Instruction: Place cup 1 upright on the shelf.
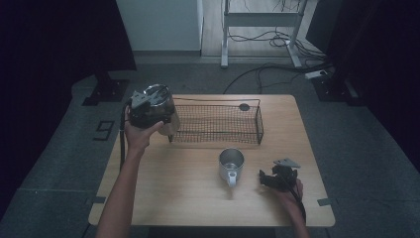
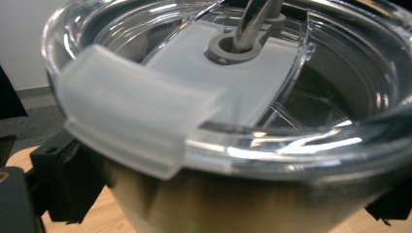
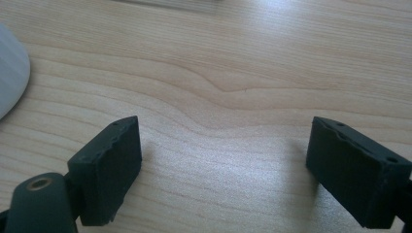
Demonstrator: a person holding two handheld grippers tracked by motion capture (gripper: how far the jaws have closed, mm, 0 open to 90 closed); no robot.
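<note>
Tumbler handling: the left gripper [image 1: 148, 106] grasps the steel tumbler with clear plastic lid [image 2: 228, 121] across its body, jaws clamped on both sides, raised over the left end of the black wire basket [image 1: 216, 124]. Keep the grip firm and move slowly; the wall is smooth. In the high view its long axis looks near upright, lid uppermost. The right gripper [image 3: 223, 170] rests released on the wooden table [image 1: 173, 193].

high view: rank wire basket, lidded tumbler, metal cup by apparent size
1. wire basket, clearly the largest.
2. lidded tumbler in the left gripper; lifted nearer the camera, so it may look larger than it is.
3. metal cup, smallest.
</note>
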